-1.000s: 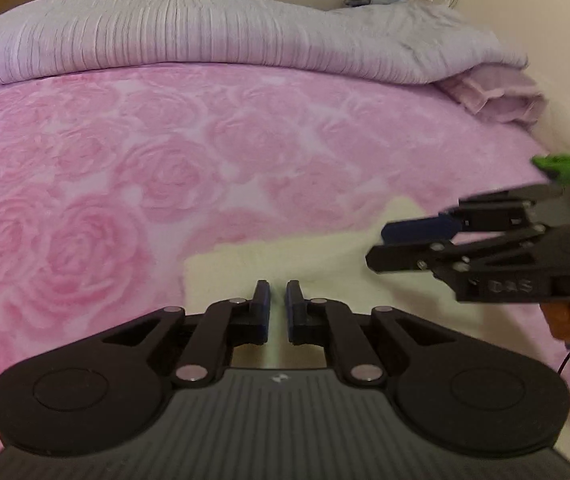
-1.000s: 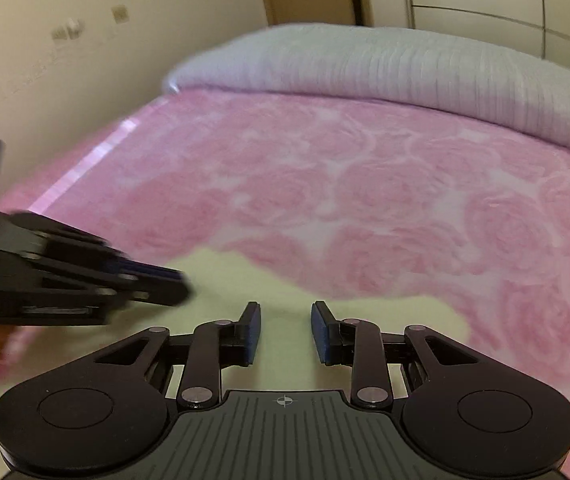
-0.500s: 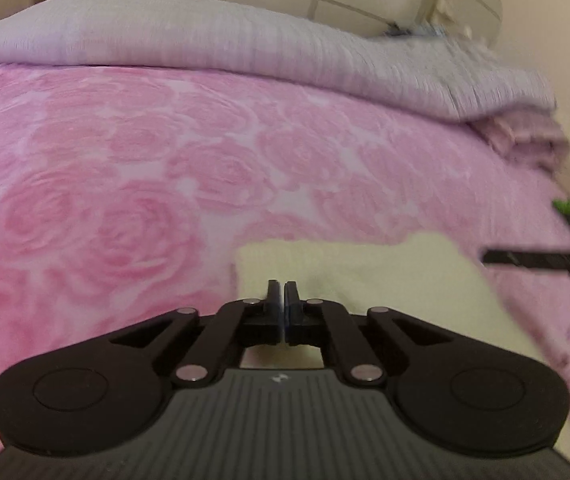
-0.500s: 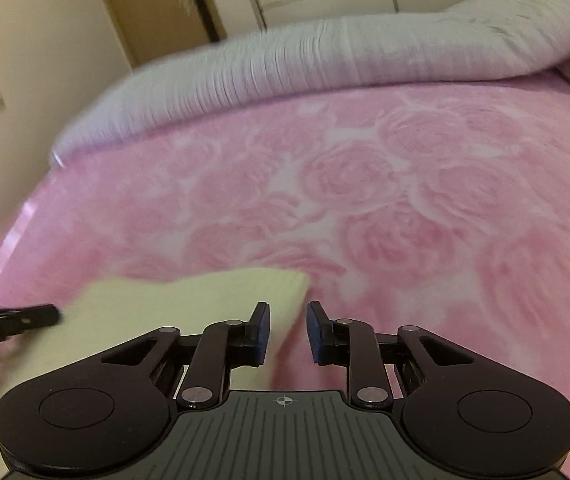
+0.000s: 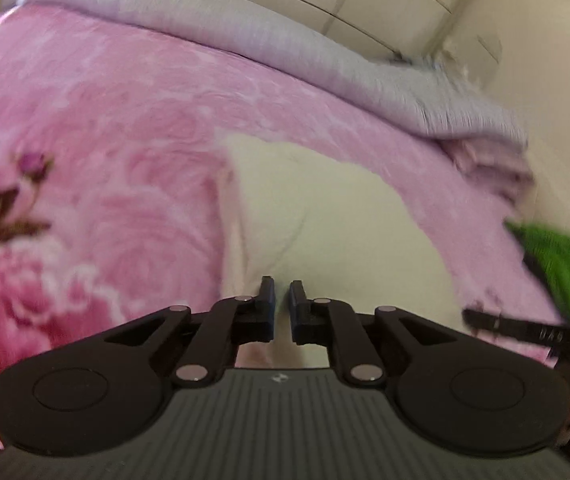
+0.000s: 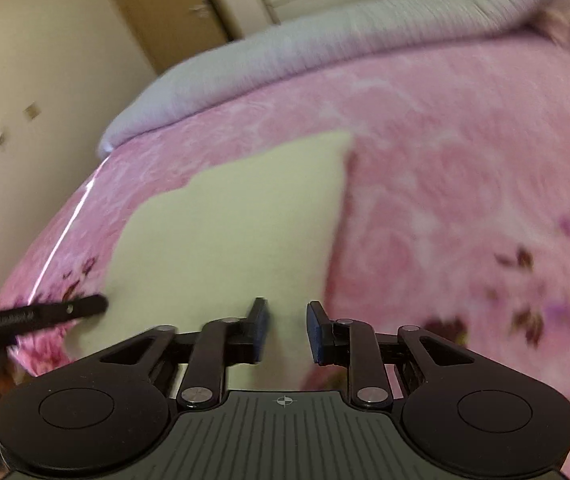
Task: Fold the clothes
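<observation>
A pale cream garment (image 5: 317,220) lies flat and folded on the pink rose blanket (image 5: 105,152). My left gripper (image 5: 281,286) hovers over its near edge; the jaws are opening, with a narrow gap and nothing pinched in it. In the right wrist view the same garment (image 6: 237,232) stretches ahead. My right gripper (image 6: 287,308) stands open over its near right part, with nothing between the pads. One finger of the right gripper (image 5: 525,328) shows at the left view's right edge, and the left gripper (image 6: 45,314) shows at the right view's left edge.
A rolled grey quilt (image 5: 245,32) lies along the far side of the bed, with pinkish bedding (image 5: 493,164) bunched at its end. A green thing (image 5: 561,264) shows by the right hand. A wall (image 6: 25,60) runs close along the bed's left edge (image 6: 69,224), and cupboards stand behind.
Both grippers have pulled apart sideways and rolled, so the garment now lies ahead of each. The left jaws closed fully half a second ago and now show a small gap.
</observation>
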`<state>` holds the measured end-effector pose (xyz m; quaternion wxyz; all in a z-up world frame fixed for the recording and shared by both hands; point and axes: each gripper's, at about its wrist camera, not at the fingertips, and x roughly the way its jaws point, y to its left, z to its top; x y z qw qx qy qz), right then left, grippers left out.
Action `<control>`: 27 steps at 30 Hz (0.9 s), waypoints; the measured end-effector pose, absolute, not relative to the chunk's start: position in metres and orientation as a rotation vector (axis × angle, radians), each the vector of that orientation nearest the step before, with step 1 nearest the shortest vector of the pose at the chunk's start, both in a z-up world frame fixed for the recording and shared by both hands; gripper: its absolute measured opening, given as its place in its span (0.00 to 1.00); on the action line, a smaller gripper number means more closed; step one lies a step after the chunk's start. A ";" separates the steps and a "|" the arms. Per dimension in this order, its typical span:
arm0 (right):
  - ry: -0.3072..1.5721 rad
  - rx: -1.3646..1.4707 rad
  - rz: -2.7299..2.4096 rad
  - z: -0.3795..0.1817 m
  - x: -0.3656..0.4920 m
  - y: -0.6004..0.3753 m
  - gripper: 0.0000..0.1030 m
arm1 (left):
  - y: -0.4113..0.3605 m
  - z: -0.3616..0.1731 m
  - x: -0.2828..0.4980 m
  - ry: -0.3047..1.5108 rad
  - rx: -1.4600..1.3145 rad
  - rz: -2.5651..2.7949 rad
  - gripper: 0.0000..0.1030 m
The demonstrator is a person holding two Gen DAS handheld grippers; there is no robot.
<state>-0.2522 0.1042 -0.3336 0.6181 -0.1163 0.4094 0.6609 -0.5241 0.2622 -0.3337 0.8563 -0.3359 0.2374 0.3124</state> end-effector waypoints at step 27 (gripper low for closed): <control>0.819 -0.494 1.421 -0.300 -0.289 0.033 0.52 | 0.184 -0.285 -0.553 0.641 -0.667 0.838 0.18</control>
